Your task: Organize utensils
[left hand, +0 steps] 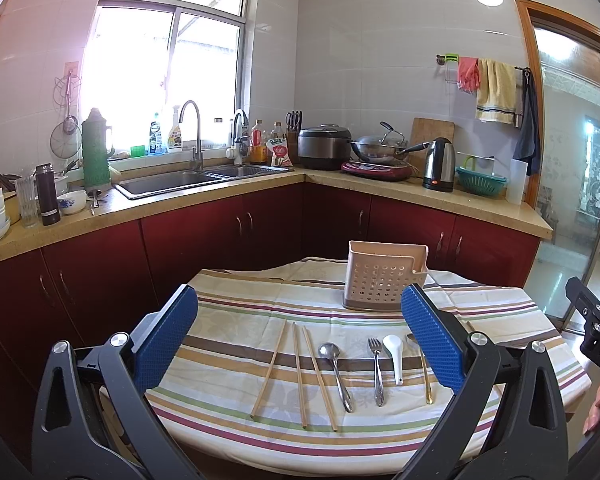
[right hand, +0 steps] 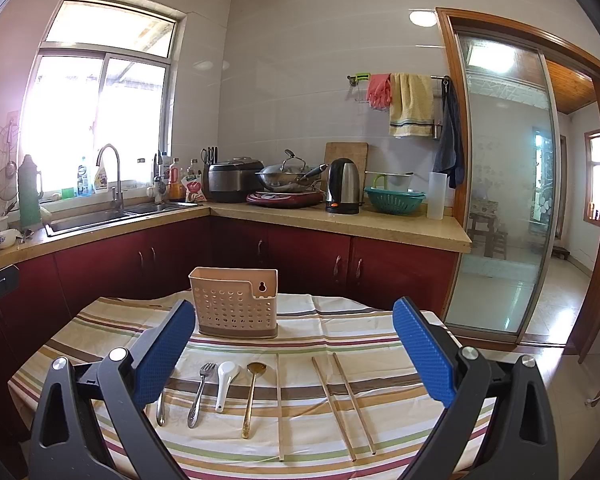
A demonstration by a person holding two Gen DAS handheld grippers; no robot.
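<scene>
Six chopsticks, three spoons, one fork, one caddy; left gripper and right gripper both gape empty.

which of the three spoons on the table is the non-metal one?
The white ceramic spoon, lying between the fork and the gold-handled spoon. The other two spoons, that gold one and the silver spoon, are shiny metal.
</scene>
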